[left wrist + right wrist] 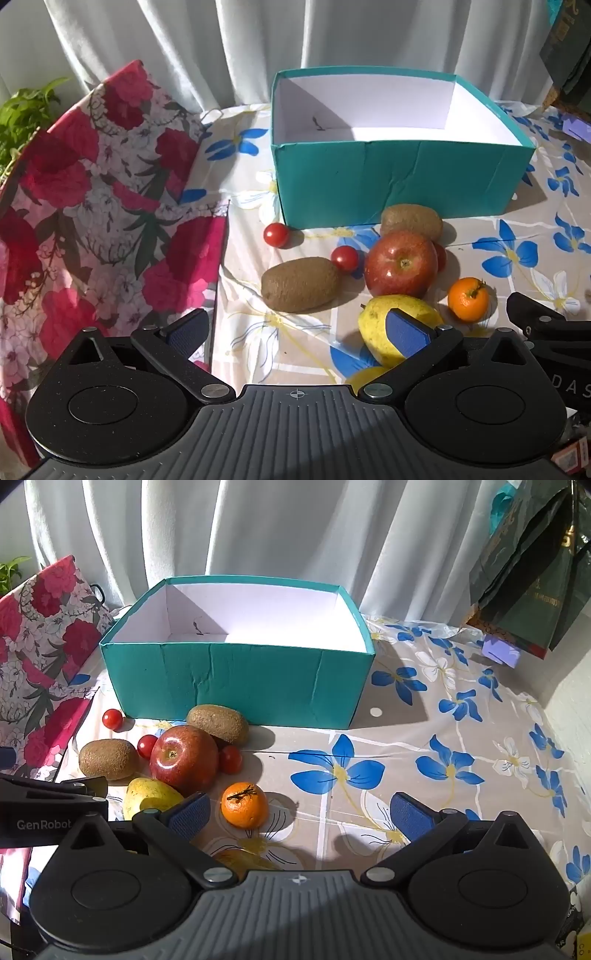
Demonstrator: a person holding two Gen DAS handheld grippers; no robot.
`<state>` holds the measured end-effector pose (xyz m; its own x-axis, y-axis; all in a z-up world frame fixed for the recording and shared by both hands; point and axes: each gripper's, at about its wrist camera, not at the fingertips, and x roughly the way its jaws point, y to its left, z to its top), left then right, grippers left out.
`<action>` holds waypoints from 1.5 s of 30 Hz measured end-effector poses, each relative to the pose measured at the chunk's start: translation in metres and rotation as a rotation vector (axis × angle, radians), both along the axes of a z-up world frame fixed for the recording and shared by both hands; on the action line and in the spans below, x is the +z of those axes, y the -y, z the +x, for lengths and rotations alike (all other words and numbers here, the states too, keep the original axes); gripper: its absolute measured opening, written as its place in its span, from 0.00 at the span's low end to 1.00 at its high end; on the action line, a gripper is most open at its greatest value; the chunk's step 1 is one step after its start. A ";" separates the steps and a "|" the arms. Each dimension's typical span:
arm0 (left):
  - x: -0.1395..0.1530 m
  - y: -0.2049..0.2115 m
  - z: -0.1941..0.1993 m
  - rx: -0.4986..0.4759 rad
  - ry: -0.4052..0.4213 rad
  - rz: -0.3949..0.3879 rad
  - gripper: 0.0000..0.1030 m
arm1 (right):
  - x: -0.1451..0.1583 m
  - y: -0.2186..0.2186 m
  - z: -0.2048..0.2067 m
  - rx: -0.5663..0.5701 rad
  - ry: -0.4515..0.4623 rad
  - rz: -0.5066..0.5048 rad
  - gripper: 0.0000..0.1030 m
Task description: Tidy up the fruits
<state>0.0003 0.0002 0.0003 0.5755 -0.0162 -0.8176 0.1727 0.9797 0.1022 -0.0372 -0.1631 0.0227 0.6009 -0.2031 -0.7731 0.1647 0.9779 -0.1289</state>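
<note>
A teal box (399,181) with a white, empty inside stands at the back; it also shows in the right wrist view (236,686). In front of it lie a red apple (400,264), two kiwis (301,283) (412,221), cherry tomatoes (276,235) (344,258), a yellow pear (384,328) and a mandarin (468,299). My left gripper (295,332) is open and empty, its right finger in front of the pear. My right gripper (301,816) is open and empty, the mandarin (244,805) just inside its left finger, with the apple (183,758) beyond.
A red floral bag (96,206) stands at the left with a green plant (22,114) behind it. White curtains hang behind the table. A dark green bag (532,572) and a small purple object (502,651) are at the back right. The floral tablecloth (443,746) is bare to the right.
</note>
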 end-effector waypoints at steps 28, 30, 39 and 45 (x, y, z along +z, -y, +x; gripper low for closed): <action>-0.006 -0.001 0.014 0.009 -0.021 0.004 1.00 | -0.004 0.007 0.017 -0.017 -0.009 0.016 1.00; -0.006 0.000 0.014 0.005 -0.022 0.004 1.00 | -0.004 0.007 0.017 -0.018 -0.009 0.017 1.00; -0.007 0.001 0.015 0.001 -0.038 0.003 1.00 | -0.004 0.010 0.017 -0.020 -0.007 0.022 1.00; -0.007 0.001 0.014 0.002 -0.041 0.000 1.00 | -0.004 0.010 0.016 -0.019 -0.008 0.022 1.00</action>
